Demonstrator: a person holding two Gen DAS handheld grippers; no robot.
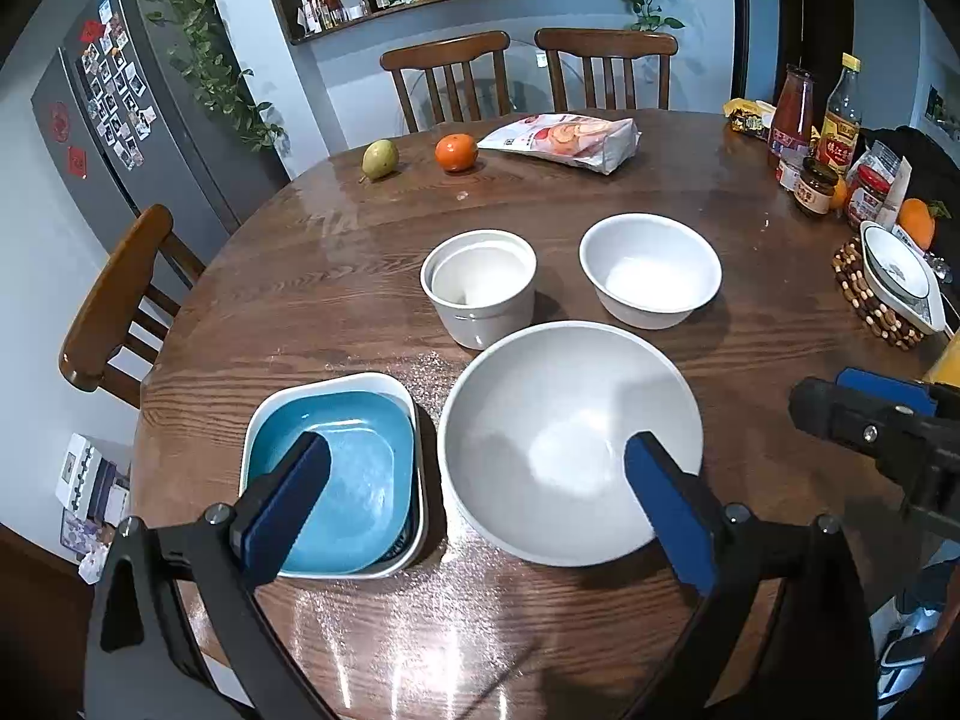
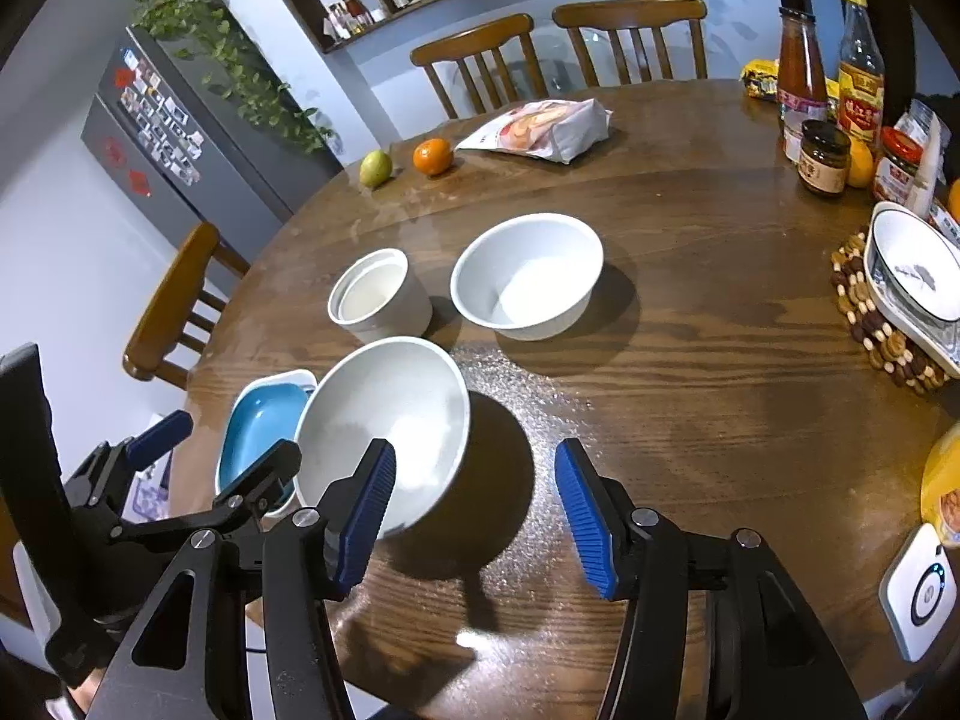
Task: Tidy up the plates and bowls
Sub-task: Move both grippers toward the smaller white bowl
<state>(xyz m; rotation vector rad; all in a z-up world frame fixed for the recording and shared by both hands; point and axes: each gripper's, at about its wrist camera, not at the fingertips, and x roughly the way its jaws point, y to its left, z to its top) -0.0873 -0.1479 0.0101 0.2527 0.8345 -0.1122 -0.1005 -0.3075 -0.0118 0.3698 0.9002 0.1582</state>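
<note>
Right up front, my left tongs (image 1: 477, 498) are wide open, holding nothing, over the big white bowl (image 1: 570, 444) and the blue dish (image 1: 336, 474) nested in a white tray (image 1: 336, 384). My right tongs (image 2: 474, 510) gape empty over bare desk (image 2: 690, 390). Further back sit a white crock (image 1: 480, 285) and smaller white bowl (image 1: 651, 270), apart.
</note>
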